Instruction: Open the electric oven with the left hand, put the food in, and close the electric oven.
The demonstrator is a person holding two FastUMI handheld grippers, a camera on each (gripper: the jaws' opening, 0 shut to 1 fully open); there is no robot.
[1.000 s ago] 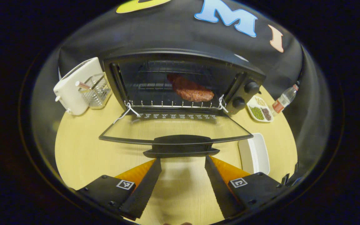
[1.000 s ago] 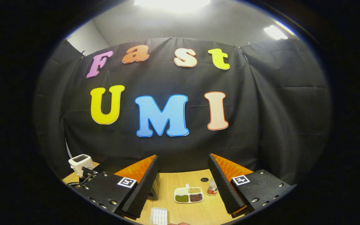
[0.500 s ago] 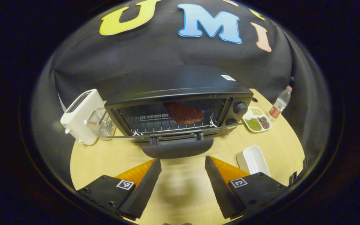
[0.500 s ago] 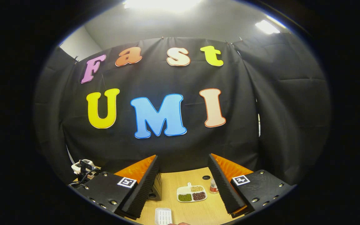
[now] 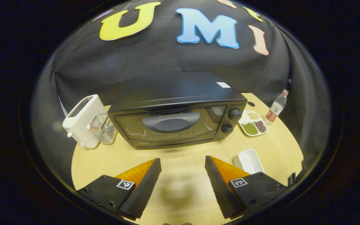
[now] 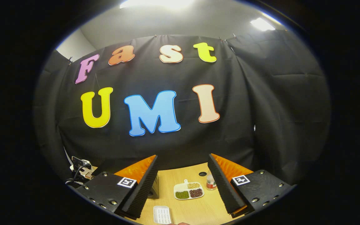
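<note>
The electric oven [image 5: 173,115] is sitting shut; both the left claw [image 5: 183,181] and right claw [image 6: 183,184] are hanging open, best backing away clear of its door.

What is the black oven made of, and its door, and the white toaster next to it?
The oven body looks like painted metal, matte black with a dull sheen on top. Its door seems to be dark glass, since it shows reflections. The toaster looks like smooth, slightly glossy white plastic, though coated metal is possible.
</note>
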